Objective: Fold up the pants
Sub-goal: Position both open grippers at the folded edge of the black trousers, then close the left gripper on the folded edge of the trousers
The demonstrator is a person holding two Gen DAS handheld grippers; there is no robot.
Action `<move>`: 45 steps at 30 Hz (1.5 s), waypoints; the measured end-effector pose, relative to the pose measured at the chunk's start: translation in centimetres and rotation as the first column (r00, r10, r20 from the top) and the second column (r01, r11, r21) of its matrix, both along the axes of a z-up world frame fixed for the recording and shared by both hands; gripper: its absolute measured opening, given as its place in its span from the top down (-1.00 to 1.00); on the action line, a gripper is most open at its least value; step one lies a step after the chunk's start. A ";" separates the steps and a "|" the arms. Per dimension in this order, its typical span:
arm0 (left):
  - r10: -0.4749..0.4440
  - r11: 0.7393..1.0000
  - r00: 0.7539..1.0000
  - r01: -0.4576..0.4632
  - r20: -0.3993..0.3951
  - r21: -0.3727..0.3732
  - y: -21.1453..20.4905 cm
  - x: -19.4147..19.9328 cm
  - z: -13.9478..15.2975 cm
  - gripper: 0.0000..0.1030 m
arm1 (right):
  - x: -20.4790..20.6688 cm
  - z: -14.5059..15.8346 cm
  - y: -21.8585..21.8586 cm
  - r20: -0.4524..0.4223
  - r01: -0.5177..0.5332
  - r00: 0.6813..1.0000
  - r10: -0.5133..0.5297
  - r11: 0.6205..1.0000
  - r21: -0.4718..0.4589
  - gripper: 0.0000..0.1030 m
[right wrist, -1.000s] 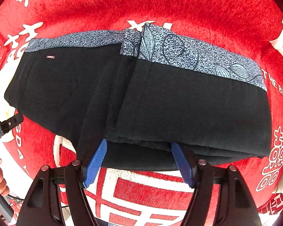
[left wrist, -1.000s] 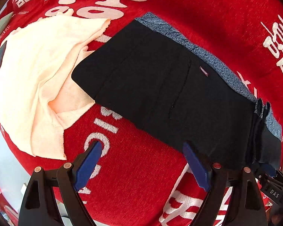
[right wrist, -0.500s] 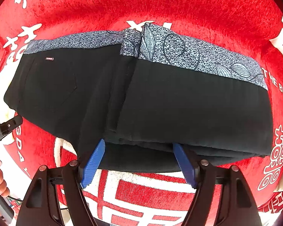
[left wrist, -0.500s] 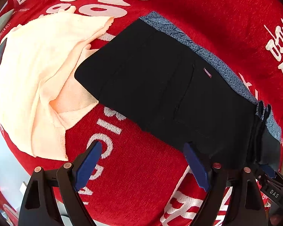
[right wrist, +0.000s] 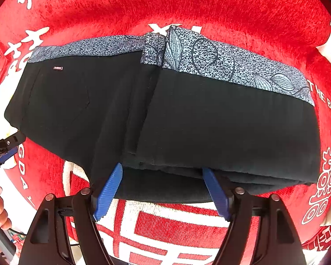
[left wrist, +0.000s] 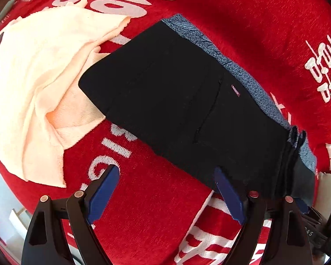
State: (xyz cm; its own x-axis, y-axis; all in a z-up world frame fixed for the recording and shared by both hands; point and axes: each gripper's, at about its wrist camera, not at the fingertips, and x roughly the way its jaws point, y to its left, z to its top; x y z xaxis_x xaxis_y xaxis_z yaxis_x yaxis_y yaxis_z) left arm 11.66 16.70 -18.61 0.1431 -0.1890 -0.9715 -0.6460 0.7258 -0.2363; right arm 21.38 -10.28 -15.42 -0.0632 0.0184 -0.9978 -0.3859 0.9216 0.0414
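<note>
Unmoved since earlier: folded black pants (right wrist: 187, 114) on red cloth (right wrist: 165, 2); right gripper (right wrist: 162, 187), jaws spread, straddles their near edge.

Both cameras sat just behind their own fingers and looked steeply down at the red cloth (left wrist: 242, 11), from close above. The left wrist view faced the folded pants (left wrist: 187, 101) at a slant, from off their near edge, with the cream cloth (left wrist: 33, 70) filling its left side. The right wrist view looked almost straight down, nearer to the pants (right wrist: 209, 121), which spread across most of the frame (its fingers (right wrist: 109, 187) stood at their near edge). Both views shared the pants, their small label (left wrist: 235, 90) (right wrist: 57, 68) and the patterned waistband (right wrist: 231, 66).
</note>
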 end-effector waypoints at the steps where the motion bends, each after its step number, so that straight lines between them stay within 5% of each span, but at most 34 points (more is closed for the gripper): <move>1: -0.002 1.000 1.000 0.002 -0.004 0.006 0.0 0.0 0.0 -0.72 | 0.0 0.0 0.0 0.000 -0.001 1.000 0.001 1.000 0.000 -0.53; 24: 0.022 1.000 1.000 -0.023 0.006 0.016 0.3 0.4 0.0 -0.72 | 0.2 0.0 0.2 -0.001 -0.001 1.000 0.001 1.000 0.000 -0.54; 31: 0.139 0.985 0.982 -0.123 0.129 -0.121 2.9 -2.1 -0.2 -0.72 | -0.2 1.9 1.0 0.044 -0.032 0.999 0.031 0.999 0.033 -0.54; 36: 0.234 0.951 0.954 -0.183 0.189 -0.250 4.4 -3.8 -1.7 -0.72 | -0.8 2.5 1.9 0.046 -0.057 0.997 0.054 0.996 0.070 -0.54; 45: 0.260 0.923 0.920 -0.149 0.292 -0.354 3.6 -1.2 -3.1 -0.72 | -1.7 3.2 4.1 0.068 -0.143 0.988 0.135 0.980 0.136 -0.54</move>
